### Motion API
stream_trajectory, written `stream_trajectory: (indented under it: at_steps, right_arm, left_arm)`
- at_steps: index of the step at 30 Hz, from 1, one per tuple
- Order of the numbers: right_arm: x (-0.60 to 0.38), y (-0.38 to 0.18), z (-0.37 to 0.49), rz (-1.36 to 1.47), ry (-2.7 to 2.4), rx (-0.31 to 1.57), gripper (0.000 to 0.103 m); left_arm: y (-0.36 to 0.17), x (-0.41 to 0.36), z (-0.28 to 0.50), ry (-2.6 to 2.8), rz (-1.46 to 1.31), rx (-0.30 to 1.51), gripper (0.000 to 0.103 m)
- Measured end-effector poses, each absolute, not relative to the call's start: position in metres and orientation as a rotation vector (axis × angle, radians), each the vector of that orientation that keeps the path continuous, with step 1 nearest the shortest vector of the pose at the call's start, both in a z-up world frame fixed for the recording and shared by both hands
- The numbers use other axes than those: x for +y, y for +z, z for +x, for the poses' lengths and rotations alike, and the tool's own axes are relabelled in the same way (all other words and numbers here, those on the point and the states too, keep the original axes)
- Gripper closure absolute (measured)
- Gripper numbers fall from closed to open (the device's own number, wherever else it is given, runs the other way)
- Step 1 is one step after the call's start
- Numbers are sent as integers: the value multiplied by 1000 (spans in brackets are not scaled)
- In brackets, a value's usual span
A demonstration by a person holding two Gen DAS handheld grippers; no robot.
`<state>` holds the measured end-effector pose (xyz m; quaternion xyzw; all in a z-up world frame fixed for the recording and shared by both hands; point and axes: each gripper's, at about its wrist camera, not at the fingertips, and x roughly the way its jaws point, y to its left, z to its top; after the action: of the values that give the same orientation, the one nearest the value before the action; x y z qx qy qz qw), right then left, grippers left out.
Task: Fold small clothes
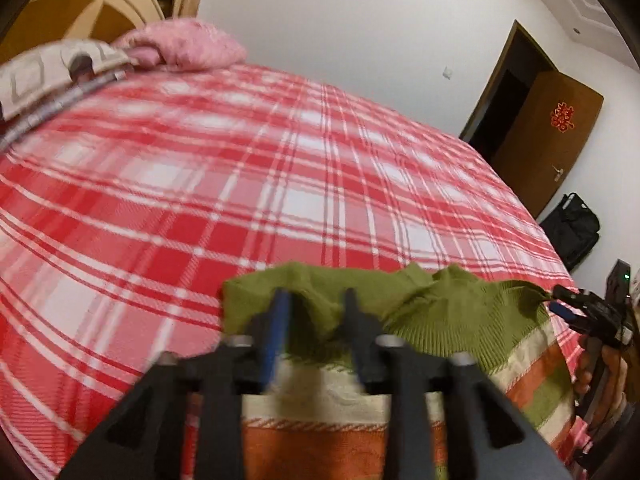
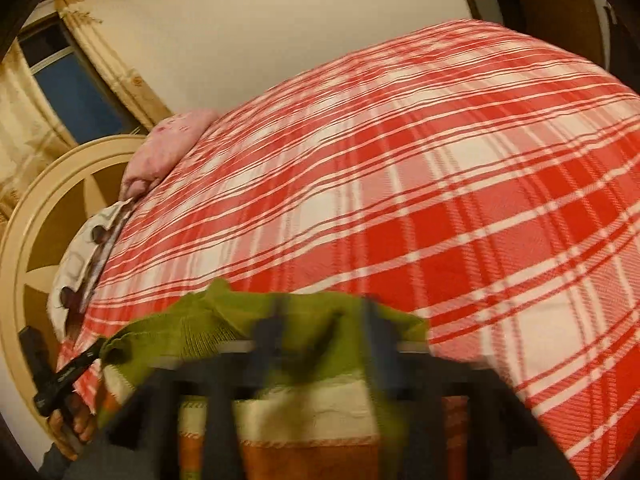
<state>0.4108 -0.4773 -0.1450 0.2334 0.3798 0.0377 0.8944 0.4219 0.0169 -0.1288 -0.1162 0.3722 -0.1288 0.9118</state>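
A small knitted sweater [image 1: 440, 312], olive green on top with cream and orange stripes below, is held up over the near edge of a bed. My left gripper [image 1: 316, 304] is shut on the sweater's green edge at one corner. My right gripper [image 2: 324, 316] is shut on the sweater [image 2: 224, 328] at the other corner; the view is blurred. In the left wrist view the right gripper [image 1: 560, 300] pinches the sweater's right tip. In the right wrist view the left gripper [image 2: 94, 354] pinches its left tip.
The bed has a red and white plaid cover [image 1: 240, 184]. A pink pillow [image 1: 188, 46] and a patterned pillow [image 1: 44, 72] lie by the wooden headboard [image 2: 44, 208]. A brown door [image 1: 548, 140] and a black bag [image 1: 572, 228] are beyond the bed.
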Motion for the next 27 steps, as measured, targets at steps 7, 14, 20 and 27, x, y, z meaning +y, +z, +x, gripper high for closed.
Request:
stream_trajectory:
  at_steps: [7,14,20,27]
  right_arm:
    - [-482,-132,356,440,128,796,28]
    - [-478,-158,276,468,164,924,54]
    - [-462,-170,252,420,197,952,94]
    - [-450,-175,231,321,120,992,98]
  left_arm:
    - [-120,28,385,-202,-152,779,50]
    - [-149,28,336,-204,-81,852,47]
    - [-163,25,325,-166,-53,904,41]
    - [-170,31,303,-136,-24,899,32]
